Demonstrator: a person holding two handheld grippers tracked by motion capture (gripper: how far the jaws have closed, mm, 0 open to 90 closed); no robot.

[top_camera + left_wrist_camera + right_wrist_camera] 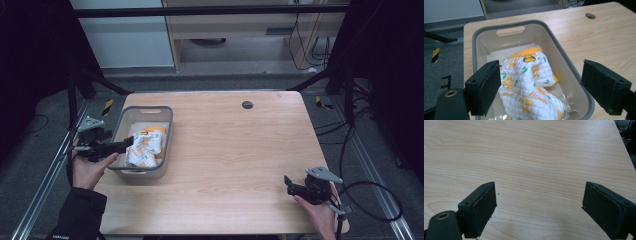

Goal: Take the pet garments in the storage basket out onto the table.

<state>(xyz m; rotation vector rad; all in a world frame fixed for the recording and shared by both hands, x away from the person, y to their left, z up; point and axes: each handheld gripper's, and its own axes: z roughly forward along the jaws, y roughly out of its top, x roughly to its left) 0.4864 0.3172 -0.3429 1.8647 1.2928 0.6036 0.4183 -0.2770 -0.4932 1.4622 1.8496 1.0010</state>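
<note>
Left tongs [539, 87] spread wide, holding nothing, poised over the near rim of the grey plastic bin [564, 52]. Straight ahead and below, inside the bin: quilted flower-print cloth [529, 85], soft, crumpled, long axis running away from the tongs. Far across the bare wooden tabletop [240, 145], right tongs [290, 185] also wide, idle.

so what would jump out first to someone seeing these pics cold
The eye lands on the white quilted cloth with orange flowers, bunched in the grey bin at the table's left side. The left tool reaches over the bin's rim with its jaws wide apart on either side of the cloth, not touching it. The right tool sits open over bare wooden table near the front right corner.
</note>
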